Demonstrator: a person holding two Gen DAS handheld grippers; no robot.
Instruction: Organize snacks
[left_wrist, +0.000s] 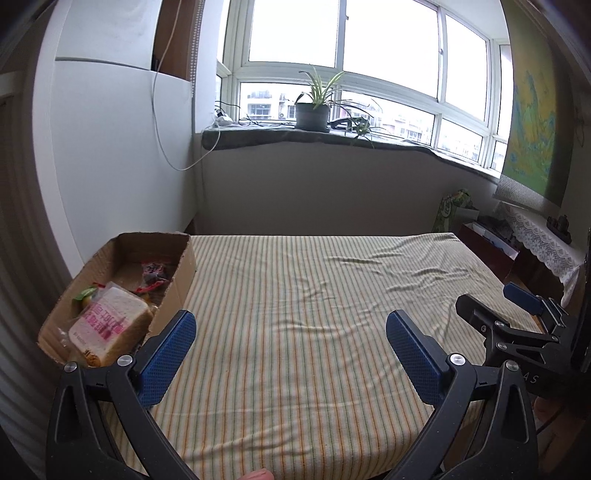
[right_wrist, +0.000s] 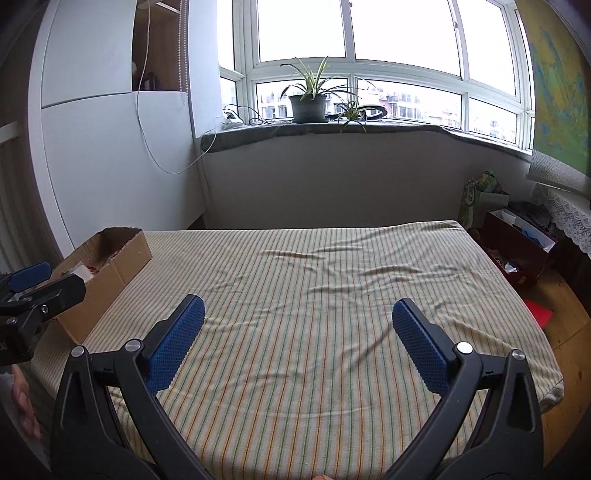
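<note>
A cardboard box (left_wrist: 183, 273) sits at the left edge of a table under a striped cloth (left_wrist: 314, 314); it also shows in the right wrist view (right_wrist: 122, 266). In it lie a wrapped sliced bread pack (left_wrist: 110, 325) with pink print, a red snack packet (left_wrist: 155, 275) and a green-topped packet (left_wrist: 85, 294). My left gripper (left_wrist: 291, 334) is open and empty, just right of the box. My right gripper (right_wrist: 299, 325) is open and empty over the middle of the cloth. The right gripper also shows at the right of the left wrist view (left_wrist: 517, 317).
A window sill (left_wrist: 332, 138) with a potted plant (left_wrist: 314, 107) runs behind the table. A white cabinet (left_wrist: 110, 147) stands at the left. Bags and a dark red box (right_wrist: 517, 243) sit on the floor at the right. A lace-covered shelf (left_wrist: 543, 240) is far right.
</note>
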